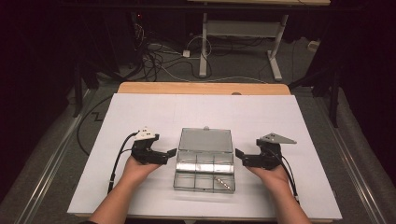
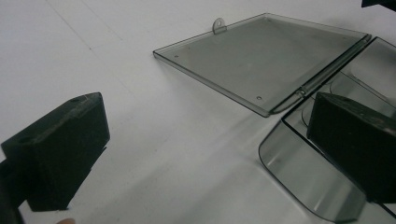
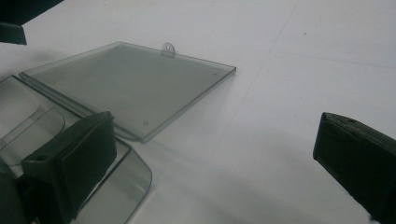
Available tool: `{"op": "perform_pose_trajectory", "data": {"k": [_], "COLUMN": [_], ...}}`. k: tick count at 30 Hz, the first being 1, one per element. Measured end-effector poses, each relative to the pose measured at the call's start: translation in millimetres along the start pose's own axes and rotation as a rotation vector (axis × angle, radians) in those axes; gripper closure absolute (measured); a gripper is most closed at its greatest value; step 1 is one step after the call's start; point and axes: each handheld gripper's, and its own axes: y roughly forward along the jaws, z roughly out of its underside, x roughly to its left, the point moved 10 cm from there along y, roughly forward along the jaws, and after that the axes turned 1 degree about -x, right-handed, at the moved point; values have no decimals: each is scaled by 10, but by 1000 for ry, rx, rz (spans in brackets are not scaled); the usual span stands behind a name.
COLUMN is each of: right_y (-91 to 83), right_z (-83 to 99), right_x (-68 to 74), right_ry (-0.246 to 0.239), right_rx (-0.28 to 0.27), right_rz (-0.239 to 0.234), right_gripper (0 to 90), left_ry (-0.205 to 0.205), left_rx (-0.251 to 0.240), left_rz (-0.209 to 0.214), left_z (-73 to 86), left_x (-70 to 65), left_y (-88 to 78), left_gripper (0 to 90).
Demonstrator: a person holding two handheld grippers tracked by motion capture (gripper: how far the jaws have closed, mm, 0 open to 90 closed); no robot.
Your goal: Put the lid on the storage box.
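A clear plastic compartment box (image 1: pixel 204 170) lies open in the middle of the white table, its lid (image 1: pixel 206 139) folded flat behind it. Something small and metallic (image 1: pixel 224 183) lies in the front right compartment. My left gripper (image 1: pixel 169 155) is held open just left of the box, jaws pointing at its left wall. My right gripper (image 1: pixel 240 156) is held open just right of the box. In the left gripper view my left gripper (image 2: pixel 210 149) straddles the box's near corner (image 2: pixel 303 182), beside the lid (image 2: pixel 261 60). In the right gripper view my right gripper (image 3: pixel 215 163) has one jaw over the box corner (image 3: pixel 130 186), by the lid (image 3: pixel 126 84).
A white sheet (image 1: pixel 140 116) covers the table, with a wooden edge (image 1: pixel 203 87) at the back. Beyond it are a dark floor with cables (image 1: pixel 159 56) and a desk frame (image 1: pixel 238 32). Open sheet lies on all sides of the box.
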Motion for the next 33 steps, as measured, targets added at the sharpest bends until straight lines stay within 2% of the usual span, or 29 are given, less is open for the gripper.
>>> {"op": "perform_pose_trajectory", "data": {"k": [8,14,18,20,25,28,30,33], "right_y": [191,335,461,520,608,631,638,636], "right_z": [-87,-156,-145,-127,-90,-74,-62,-43], "right_x": [20,92,130,165,227,241,240,227], "right_ry": [7,15,27,33,53,66,77,82], "right_rx": [11,19,49,68,111,126,138,150], "right_rz": [-6,-23,-25,-39,-61,-66,-70,-62], "right_gripper": [3,11,22,28,60,81,97,123], "left_ry": [-14,-36,-52,-75,-85,-74,-57,-46], "left_rx": [-5,-3,44,45,85,92,114,106], "left_rz": [14,28,29,30,39,36,33,43], "left_z": [-182,-289,-257,-248,-158,-147,-113,-112], "left_x": [23,36,57,74,86,72,57,20], "left_y": [163,279,385,417,475,483,501,513], "left_gripper": [0,0,0,0,0,0,0,0]}}
